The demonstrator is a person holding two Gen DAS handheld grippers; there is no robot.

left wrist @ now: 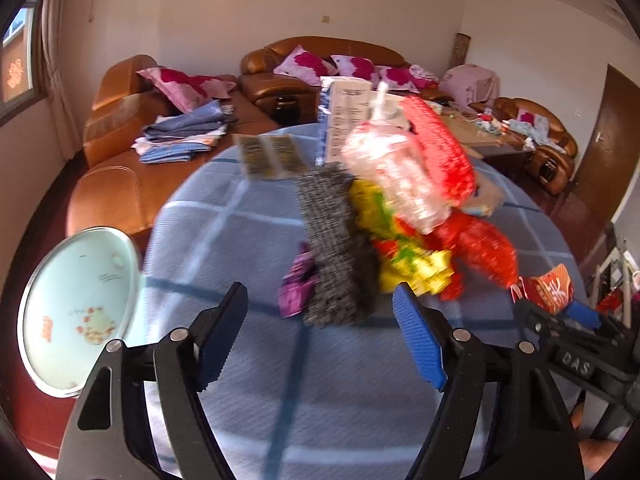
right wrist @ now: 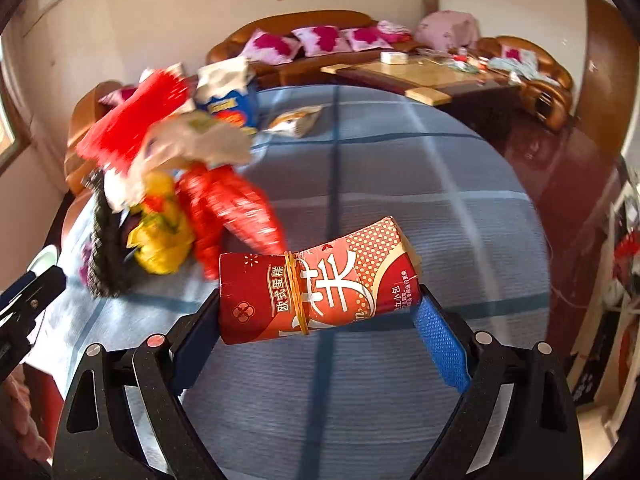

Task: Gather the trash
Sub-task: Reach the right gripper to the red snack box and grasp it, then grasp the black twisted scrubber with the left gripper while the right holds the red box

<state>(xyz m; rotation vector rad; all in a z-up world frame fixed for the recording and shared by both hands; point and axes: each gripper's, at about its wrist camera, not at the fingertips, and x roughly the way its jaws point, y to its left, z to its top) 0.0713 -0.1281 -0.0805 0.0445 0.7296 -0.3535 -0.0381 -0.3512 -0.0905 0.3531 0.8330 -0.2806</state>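
Note:
A pile of trash lies on the blue checked tablecloth (left wrist: 248, 216): a dark speckled wrapper (left wrist: 336, 256), a purple wrapper (left wrist: 298, 284), a yellow wrapper (left wrist: 404, 256), a clear plastic cup (left wrist: 400, 176) and red net bags (left wrist: 444, 148). My left gripper (left wrist: 320, 316) is open and empty, just short of the dark wrapper. My right gripper (right wrist: 320, 300) is shut on a rolled red snack package (right wrist: 320, 284) bound by a rubber band, held above the table to the right of the pile (right wrist: 168, 184). The package also shows in the left wrist view (left wrist: 550, 286).
A pale green plate (left wrist: 78, 308) with food scraps sits at the table's left edge. A flat patterned packet (left wrist: 272, 156) and a blue-white bag (left wrist: 344, 120) lie at the far side, a small wrapper (right wrist: 296, 120) beyond the pile. Brown sofas (left wrist: 128, 168) and a coffee table (right wrist: 424, 72) surround.

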